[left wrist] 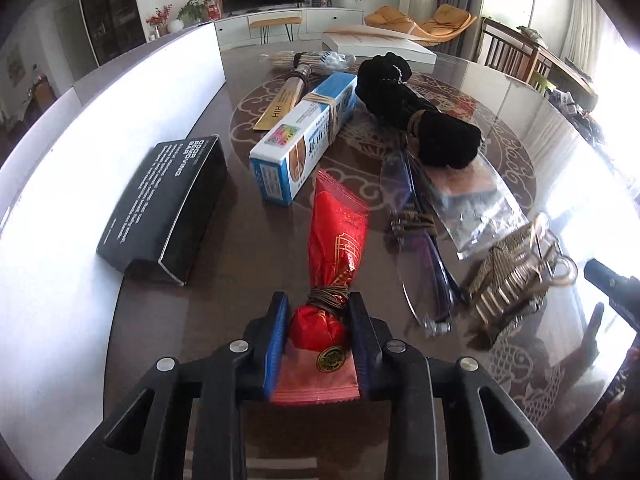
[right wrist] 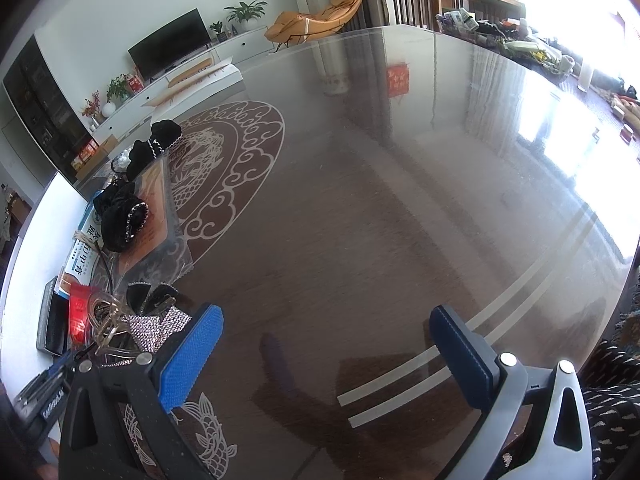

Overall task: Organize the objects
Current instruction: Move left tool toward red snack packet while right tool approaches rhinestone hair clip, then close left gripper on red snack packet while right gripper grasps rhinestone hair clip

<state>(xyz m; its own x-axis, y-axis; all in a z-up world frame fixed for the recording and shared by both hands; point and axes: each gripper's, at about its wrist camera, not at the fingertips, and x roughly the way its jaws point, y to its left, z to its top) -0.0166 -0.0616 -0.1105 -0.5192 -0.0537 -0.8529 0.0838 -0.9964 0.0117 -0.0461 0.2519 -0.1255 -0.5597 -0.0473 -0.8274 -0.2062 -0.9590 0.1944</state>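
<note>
Left gripper (left wrist: pixel 318 344): clamped on red packet (left wrist: pixel 338 248) near its cord-tied waist; pads pressed both sides.
Red packet, left wrist view: lay lengthwise on table (left wrist: pixel 248 248), far end pointing at blue-and-white box (left wrist: pixel 304 136).
Left flank: black box (left wrist: pixel 168 204) close by the white panel (left wrist: pixel 80 128) at the table edge.
Right flank: glasses (left wrist: pixel 424 248), clear bag (left wrist: pixel 476 200), key bundle (left wrist: pixel 516 276) crowded near.
Right gripper (right wrist: pixel 326 352): jaws wide apart, nothing between.
Right wrist view, open room: bare tabletop ahead and to the right up to the rim; clutter packed at left edge.

Left hand-held gripper (left wrist: pixel 318 344) clamped, angled downward; right hand-held gripper (right wrist: pixel 324 320) agape.
</note>
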